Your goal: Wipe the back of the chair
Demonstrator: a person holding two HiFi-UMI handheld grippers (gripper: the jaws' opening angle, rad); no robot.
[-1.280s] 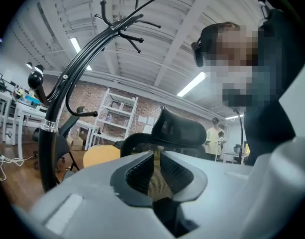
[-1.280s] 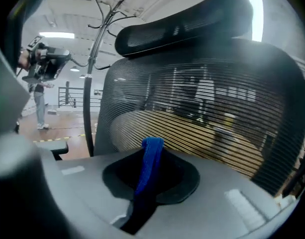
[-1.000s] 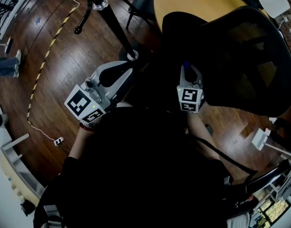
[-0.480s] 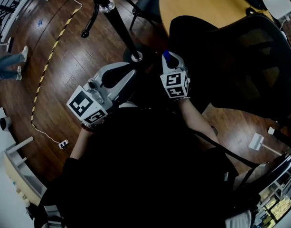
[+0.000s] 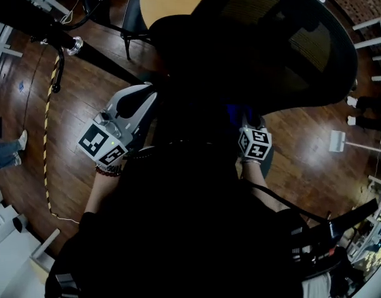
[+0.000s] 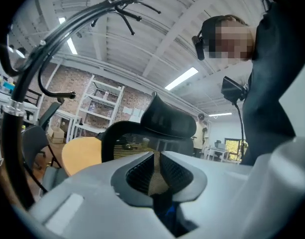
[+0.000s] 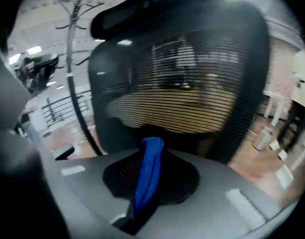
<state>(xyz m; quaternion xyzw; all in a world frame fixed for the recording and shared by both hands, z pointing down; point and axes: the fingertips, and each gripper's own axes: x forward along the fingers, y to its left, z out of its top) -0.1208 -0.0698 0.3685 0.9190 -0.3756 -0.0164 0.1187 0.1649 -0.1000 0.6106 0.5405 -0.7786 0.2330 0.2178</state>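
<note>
chair back (image 7: 177,83) dead ahead, my right claw (image 7: 151,156) clamped on the blue cloth (image 7: 147,180), so i'd press its fold flat against it and sweep overlapping strokes.

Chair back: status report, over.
Right gripper shut on blue cloth, facing chair back. Left gripper empty, jaws just narrowed to a slit. Nothing between cloth and chair.

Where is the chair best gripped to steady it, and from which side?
Probably the solid black frame at the side edge of the chair's back, approached from the side with the jaws astride it. The mesh is a broad flat sheet with nothing to pinch; the frame is a narrow band.
</note>
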